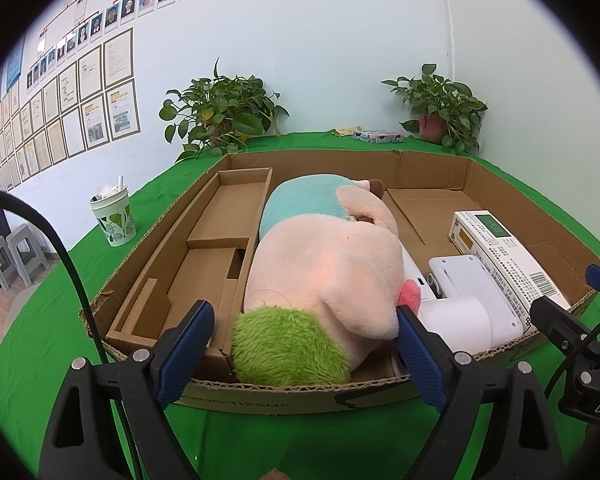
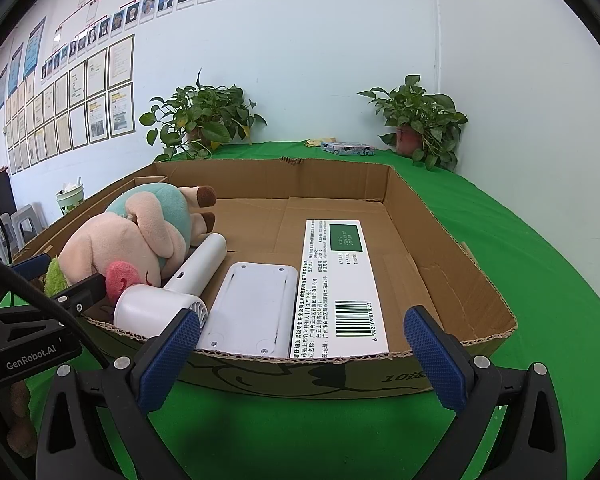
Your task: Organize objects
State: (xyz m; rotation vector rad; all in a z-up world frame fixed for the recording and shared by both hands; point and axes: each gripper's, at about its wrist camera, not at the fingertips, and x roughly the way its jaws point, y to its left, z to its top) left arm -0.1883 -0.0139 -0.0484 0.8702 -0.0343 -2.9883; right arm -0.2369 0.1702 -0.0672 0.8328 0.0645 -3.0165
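fuzzy plush toy (image 1: 324,280) – corrugated cardboard tray (image 1: 300,398)

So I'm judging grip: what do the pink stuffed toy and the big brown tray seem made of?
The pink stuffed toy with green tuft looks like soft plush fabric: matte, fuzzy pile, and likely squashy. The shallow brown tray looks like corrugated cardboard: dull brown, with fluted layers showing along its torn edges, and fairly stiff.

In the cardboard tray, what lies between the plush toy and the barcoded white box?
The white handheld fan and a flat white device beside it, clearest in the right wrist view.
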